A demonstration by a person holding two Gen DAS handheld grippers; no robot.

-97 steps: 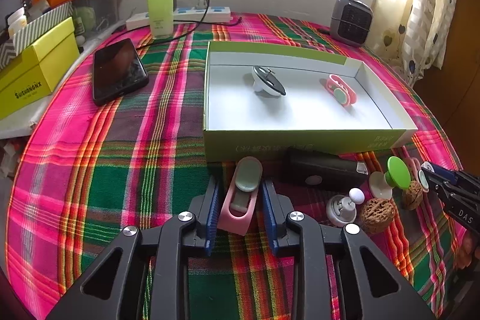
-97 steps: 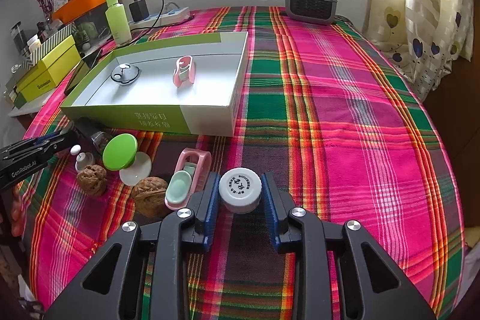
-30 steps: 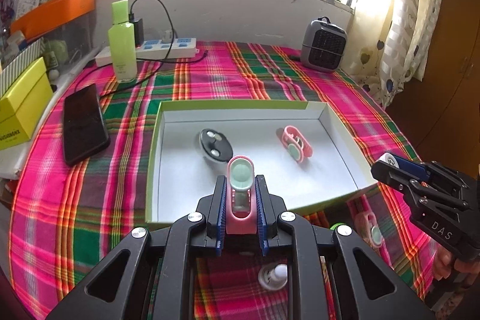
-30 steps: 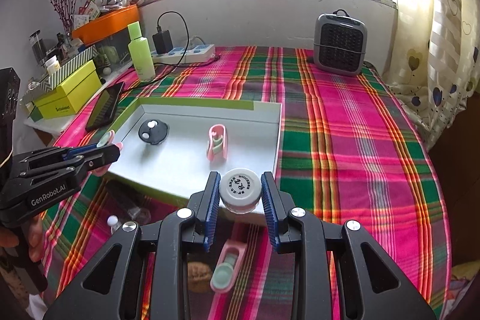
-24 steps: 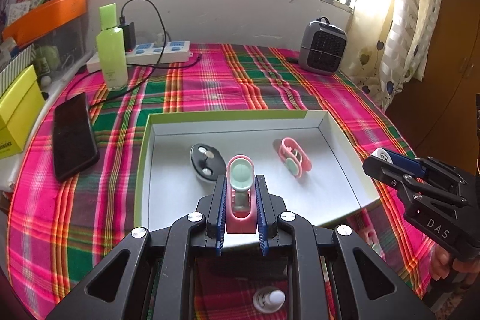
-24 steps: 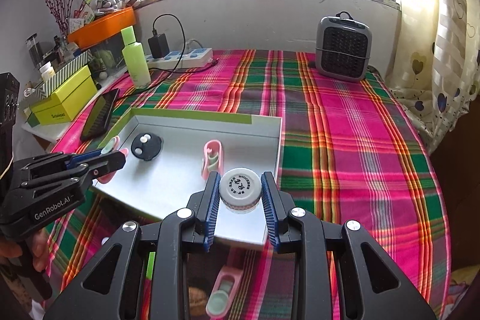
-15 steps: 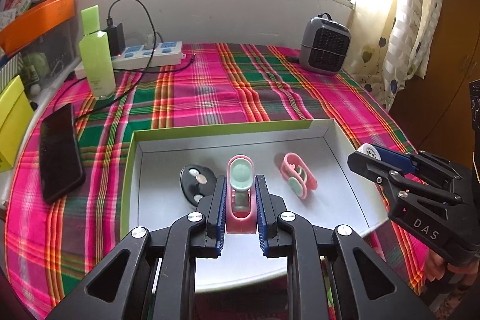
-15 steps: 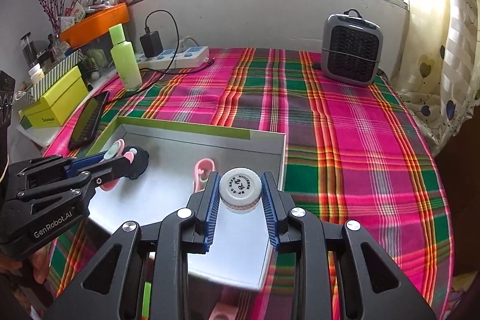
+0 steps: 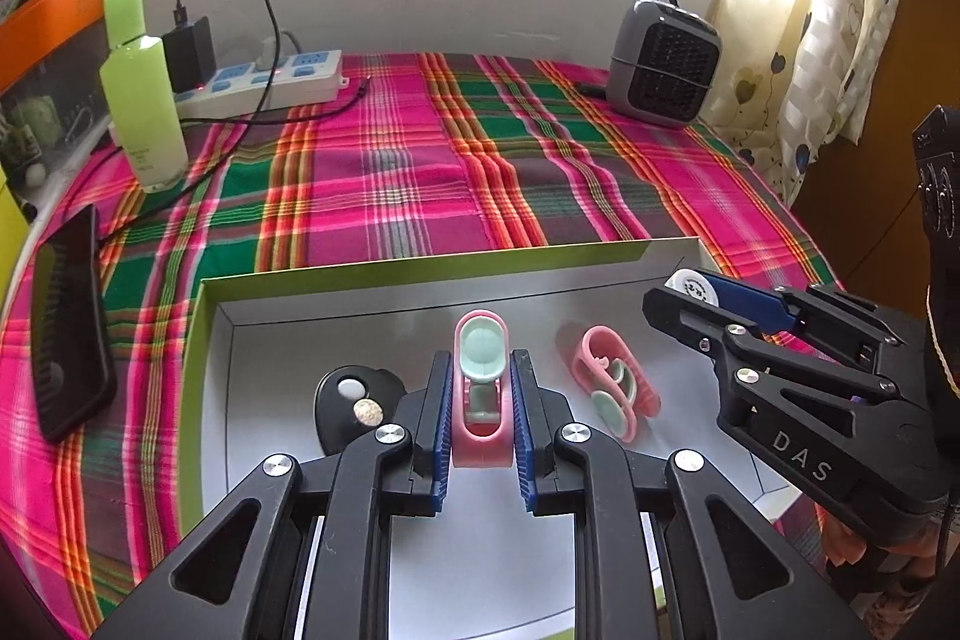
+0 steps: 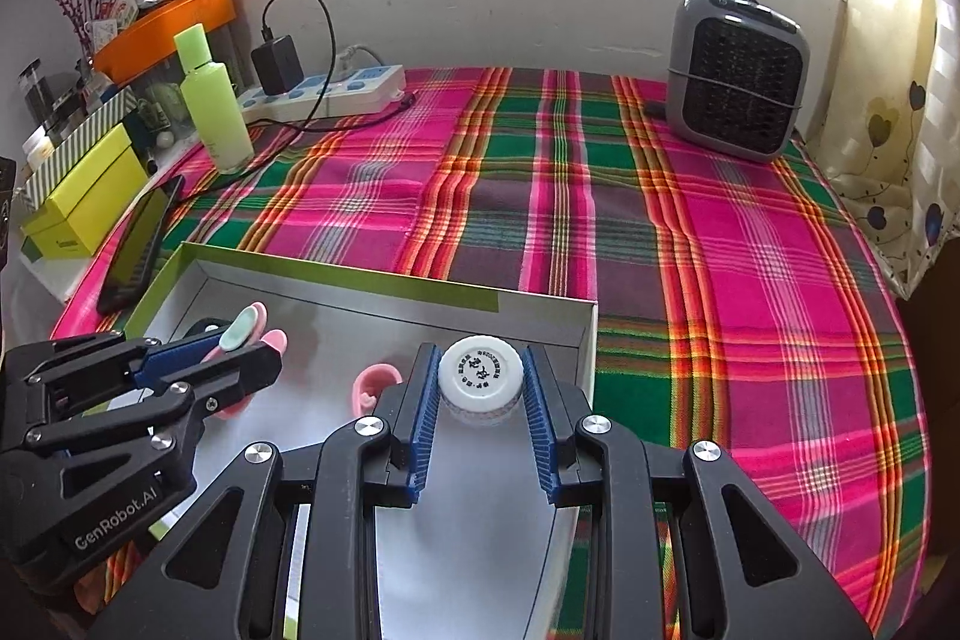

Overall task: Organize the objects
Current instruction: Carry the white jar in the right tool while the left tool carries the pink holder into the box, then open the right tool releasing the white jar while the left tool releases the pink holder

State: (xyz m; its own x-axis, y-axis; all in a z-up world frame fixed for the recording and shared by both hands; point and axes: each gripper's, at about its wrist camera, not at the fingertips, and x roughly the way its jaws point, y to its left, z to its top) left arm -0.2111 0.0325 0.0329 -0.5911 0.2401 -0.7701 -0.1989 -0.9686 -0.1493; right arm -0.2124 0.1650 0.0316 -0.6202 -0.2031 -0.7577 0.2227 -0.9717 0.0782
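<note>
My left gripper [image 9: 480, 388] is shut on a pink clip with a mint pad [image 9: 480, 358] and holds it above the white floor of the green-rimmed box [image 9: 207, 328]. Inside the box lie a second pink clip [image 9: 609, 385] and a black round piece [image 9: 351, 400]. My right gripper [image 10: 480, 382] is shut on a small white-capped bottle [image 10: 480, 370], over the box's right part near its right wall [image 10: 585, 340]. In the right wrist view the left gripper [image 10: 252, 340] and its clip [image 10: 243, 328] appear at the left. The right gripper [image 9: 690, 292] shows at the right of the left wrist view.
On the plaid tablecloth [image 9: 420, 172] beyond the box stand a green bottle [image 9: 141, 100], a power strip with a charger [image 9: 270, 79] and a grey heater [image 9: 663, 61]. A black phone [image 9: 66, 322] lies left of the box. A yellow box [image 10: 84, 202] sits at the far left edge.
Both grippers have travelled forward from the box's near edge to over its inside, sinking a little. Each keeps its grip. The items on the cloth in front of the box have dropped out of sight.
</note>
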